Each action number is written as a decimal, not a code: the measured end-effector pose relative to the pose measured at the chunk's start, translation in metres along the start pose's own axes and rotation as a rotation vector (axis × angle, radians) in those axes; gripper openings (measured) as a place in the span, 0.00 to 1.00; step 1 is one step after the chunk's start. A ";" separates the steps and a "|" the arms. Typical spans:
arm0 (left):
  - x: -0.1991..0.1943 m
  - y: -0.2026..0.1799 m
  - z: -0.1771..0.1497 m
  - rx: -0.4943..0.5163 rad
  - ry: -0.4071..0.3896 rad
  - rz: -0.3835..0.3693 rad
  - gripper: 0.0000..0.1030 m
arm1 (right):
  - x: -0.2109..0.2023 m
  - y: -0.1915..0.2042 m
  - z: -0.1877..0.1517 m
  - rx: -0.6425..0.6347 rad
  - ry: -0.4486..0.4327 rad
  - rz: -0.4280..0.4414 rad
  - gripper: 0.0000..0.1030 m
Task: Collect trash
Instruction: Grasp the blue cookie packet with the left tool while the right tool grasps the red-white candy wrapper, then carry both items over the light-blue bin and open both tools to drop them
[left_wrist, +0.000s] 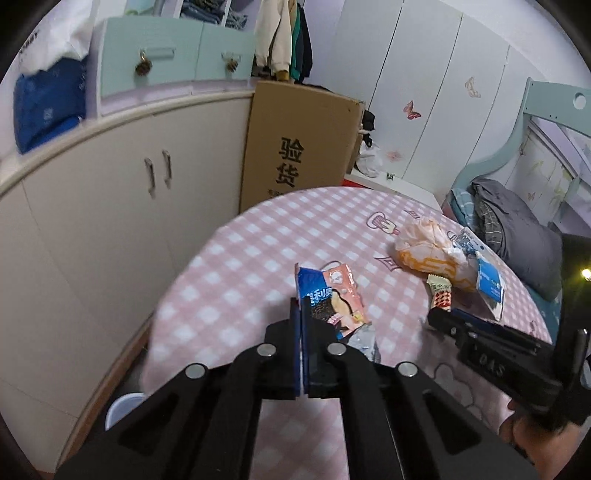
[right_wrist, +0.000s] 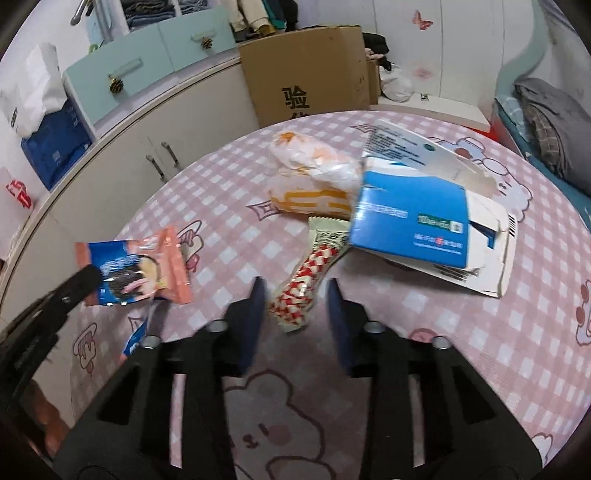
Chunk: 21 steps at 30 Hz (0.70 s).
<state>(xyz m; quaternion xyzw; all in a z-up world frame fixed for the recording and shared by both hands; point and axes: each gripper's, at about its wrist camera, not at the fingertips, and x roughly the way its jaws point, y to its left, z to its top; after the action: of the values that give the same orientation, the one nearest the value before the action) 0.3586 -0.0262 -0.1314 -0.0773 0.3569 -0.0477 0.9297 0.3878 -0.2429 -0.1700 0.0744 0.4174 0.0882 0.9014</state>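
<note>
On the round table (right_wrist: 229, 177), I keep the blue box (right_wrist: 410, 218) and orange bag (right_wrist: 314, 184) for later. My left gripper (left_wrist: 303, 317) grips the cookie wrapper (left_wrist: 332, 295) firmly. My right gripper (right_wrist: 295, 299) brackets the red-checked wrapper (right_wrist: 303, 284), pads not touching; I centre it, then squeeze.

Wafer wrapper (right_wrist: 306, 273) on table (right_wrist: 424, 325), left of torn box (right_wrist: 410, 221).

Blue box (right_wrist: 410, 221) hides the striped wrapper's (right_wrist: 306, 284) top.
</note>
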 end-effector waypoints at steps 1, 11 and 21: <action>-0.004 0.002 -0.002 0.005 -0.010 0.013 0.01 | -0.001 0.003 0.000 -0.011 -0.003 -0.011 0.23; -0.052 0.038 -0.017 -0.002 -0.065 0.106 0.01 | -0.028 0.040 -0.025 -0.083 -0.047 0.055 0.12; -0.107 0.071 -0.036 -0.018 -0.125 0.171 0.01 | -0.067 0.083 -0.049 -0.109 -0.082 0.179 0.12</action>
<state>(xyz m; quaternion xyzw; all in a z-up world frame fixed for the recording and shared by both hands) 0.2574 0.0548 -0.1006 -0.0578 0.3041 0.0401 0.9500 0.2997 -0.1735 -0.1346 0.0658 0.3662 0.1877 0.9090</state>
